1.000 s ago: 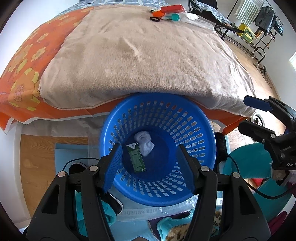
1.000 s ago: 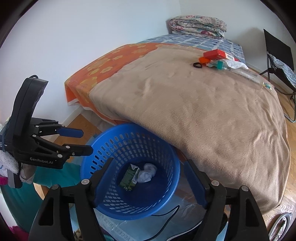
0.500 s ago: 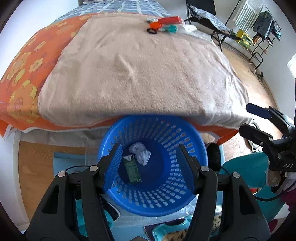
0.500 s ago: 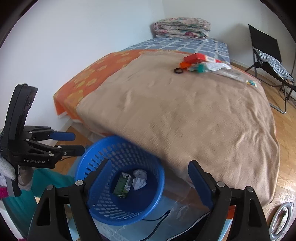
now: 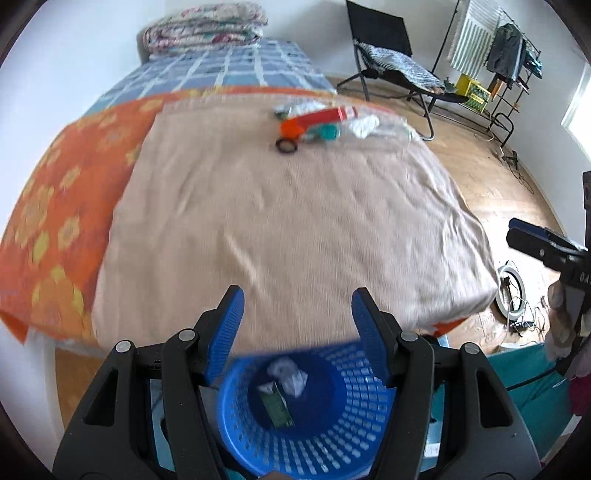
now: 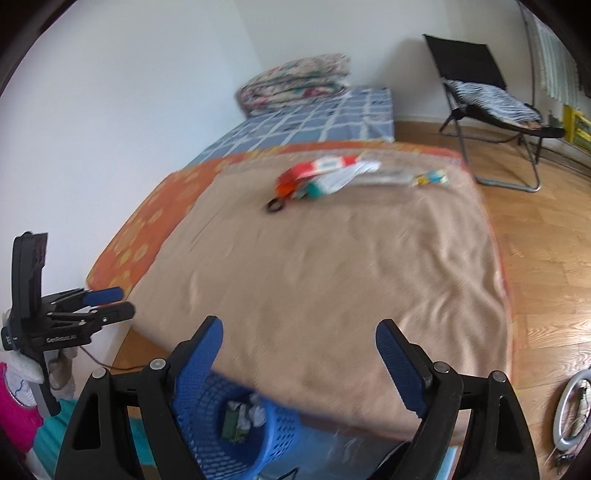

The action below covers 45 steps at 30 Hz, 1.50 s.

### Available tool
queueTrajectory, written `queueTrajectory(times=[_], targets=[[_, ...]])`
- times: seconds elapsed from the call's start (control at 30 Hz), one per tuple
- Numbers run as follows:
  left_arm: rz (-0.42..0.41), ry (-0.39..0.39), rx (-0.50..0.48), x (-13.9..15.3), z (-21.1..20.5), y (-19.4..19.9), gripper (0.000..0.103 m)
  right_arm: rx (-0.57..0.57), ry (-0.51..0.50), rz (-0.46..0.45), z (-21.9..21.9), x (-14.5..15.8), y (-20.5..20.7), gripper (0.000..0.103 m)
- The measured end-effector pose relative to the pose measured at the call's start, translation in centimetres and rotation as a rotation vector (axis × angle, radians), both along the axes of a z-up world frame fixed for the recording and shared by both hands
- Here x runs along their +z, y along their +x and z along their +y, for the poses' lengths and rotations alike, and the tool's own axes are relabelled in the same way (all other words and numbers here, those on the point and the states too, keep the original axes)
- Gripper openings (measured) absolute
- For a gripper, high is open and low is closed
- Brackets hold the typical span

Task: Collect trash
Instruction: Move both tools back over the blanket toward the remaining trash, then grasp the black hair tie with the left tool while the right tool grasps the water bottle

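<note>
The blue basket (image 5: 332,417) is a round plastic one with many small slots in its wall, and it sits at the bottom centre of the left wrist frame, against the near edge of the bed (image 5: 288,229). Inside it lie a green carton (image 5: 276,408) and crumpled white paper (image 5: 290,374), touching each other. More trash, a red box (image 6: 317,168), a teal item (image 5: 328,131) and a black ring (image 5: 286,146), lies in a blurred group in the upper middle of both frames, on the beige blanket (image 6: 332,277) and well apart from the basket. Compared with half a second ago, both cameras are tilted up: the basket has slid lower in the frames, and the folded quilt (image 5: 203,27) at the head of the bed is now in view. The left tool (image 5: 297,321) has its fingers apart and holds nothing; the right tool (image 6: 299,354) is also spread wide and holds nothing. The blanket between the basket and the trash group is bare, and wooden floor (image 6: 546,258) lies open at the right of the bed.
</note>
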<state>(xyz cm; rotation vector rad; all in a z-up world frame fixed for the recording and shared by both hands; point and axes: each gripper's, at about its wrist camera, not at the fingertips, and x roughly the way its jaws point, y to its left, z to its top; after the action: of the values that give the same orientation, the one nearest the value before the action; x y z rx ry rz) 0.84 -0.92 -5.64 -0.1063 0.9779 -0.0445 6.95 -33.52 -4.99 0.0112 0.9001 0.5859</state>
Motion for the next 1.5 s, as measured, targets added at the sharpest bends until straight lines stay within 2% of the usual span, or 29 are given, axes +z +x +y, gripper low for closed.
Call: queueTrajectory(times=[0.17,0.33,0.5,0.77,0.87,0.93,1.2,1.4,1.5], targets=[[-0.02,0.001,-0.013,0.7,0.0,3.4,0.063,-0.045,0.016,-0.011,-1.7,1.1,3.4,0.087],[-0.014,-0.014,-0.015,0.2,0.2,6.7,0.063,-0.076,0.034,-0.012,-3.0,1.5,6.9,0.087],[-0.01,-0.012,-0.019,-0.9,0.2,9.6,0.063,-0.108,0.003,-0.051,-3.7,1.6,10.3,0.087],[0.0,-0.008,-0.012,-3.1,0.8,14.9,0.063,-0.143,0.056,-0.016,-4.5,0.5,16.8,0.086],[0.003,-0.071,-0.003,-3.9,1.7,17.0,0.063,-0.153,0.046,-0.019,-4.1,-0.2,18.8,0.086],[0.009,-0.106,0.01,-4.4,2.1,17.9,0.063,-0.15,0.047,-0.009,-3.7,-0.7,19.6,0.086],[0.03,-0.117,0.054,-6.2,3.1,21.0,0.063,-0.141,0.019,-0.025,-2.6,-2.2,22.8,0.086],[0.016,-0.094,0.098,-6.9,3.5,22.8,0.063,-0.077,0.009,-0.041,-1.2,-2.7,25.8,0.086],[0.029,-0.068,0.086,-7.3,3.4,23.9,0.063,-0.041,0.012,-0.038,-0.3,-3.0,27.6,0.086]])
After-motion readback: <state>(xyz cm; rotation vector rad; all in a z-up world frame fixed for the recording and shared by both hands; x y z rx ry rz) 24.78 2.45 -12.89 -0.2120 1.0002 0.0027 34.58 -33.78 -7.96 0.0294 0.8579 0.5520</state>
